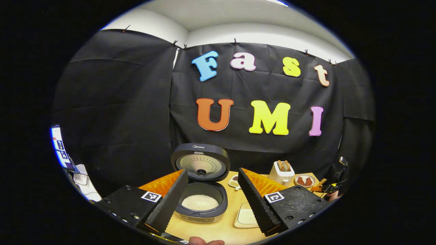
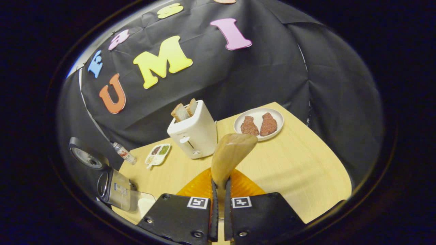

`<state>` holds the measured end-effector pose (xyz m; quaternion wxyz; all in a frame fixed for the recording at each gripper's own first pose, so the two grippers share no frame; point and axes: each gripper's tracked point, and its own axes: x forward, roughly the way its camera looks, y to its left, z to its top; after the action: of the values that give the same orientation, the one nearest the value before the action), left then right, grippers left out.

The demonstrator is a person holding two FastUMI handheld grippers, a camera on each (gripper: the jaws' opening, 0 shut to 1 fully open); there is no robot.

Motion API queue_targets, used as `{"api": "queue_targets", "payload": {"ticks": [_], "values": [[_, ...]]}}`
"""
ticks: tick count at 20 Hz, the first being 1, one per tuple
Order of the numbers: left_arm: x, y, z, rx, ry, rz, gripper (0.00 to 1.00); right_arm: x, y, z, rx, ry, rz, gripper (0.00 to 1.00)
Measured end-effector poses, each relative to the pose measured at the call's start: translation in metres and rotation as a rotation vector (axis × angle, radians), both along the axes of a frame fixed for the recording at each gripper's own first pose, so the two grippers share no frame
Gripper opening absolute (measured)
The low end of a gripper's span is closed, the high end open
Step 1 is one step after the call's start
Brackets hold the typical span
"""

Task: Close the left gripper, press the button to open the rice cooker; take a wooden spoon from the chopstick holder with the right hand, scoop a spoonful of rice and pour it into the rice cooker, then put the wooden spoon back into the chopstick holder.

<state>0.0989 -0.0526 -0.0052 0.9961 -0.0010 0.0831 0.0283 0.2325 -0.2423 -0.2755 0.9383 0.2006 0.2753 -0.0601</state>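
Bench of pale wood carried everything we saw. In the left gripper view the rice cooker stood at lower centre with its lid up and white rice in its pot; we saw it between the fingers of the left tool, which were spread wide apart and held nothing. In the right gripper view a white toaster with bread in its slots stood at centre, and a plate bearing two pieces of meat lay to its upper right. The right tool, at bottom centre, was closed on the wooden spoon, both fingers pressing its handle, the bowl rising upward in front of the toaster. A small seasoning dish lay left of the toaster.
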Motion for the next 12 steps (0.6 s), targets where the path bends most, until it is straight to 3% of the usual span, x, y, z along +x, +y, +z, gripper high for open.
{"api": "queue_targets", "payload": {"ticks": [6, 10, 12], "values": [[0.008, 0.016, 0.0, 0.018, 0.003, 0.046, 0.95, -0.003, 0.011, -0.023, -0.007, -0.011, 0.003, 0.16], [0.016, 0.021, 0.009, 0.008, -0.019, 0.045, 0.94, 0.0, 0.024, 0.004, 0.011, -0.081, 0.025, 0.24], [0.024, 0.027, 0.015, 0.011, -0.039, 0.043, 0.94, -0.006, 0.019, 0.016, -0.017, -0.097, 0.026, 0.54]]}}
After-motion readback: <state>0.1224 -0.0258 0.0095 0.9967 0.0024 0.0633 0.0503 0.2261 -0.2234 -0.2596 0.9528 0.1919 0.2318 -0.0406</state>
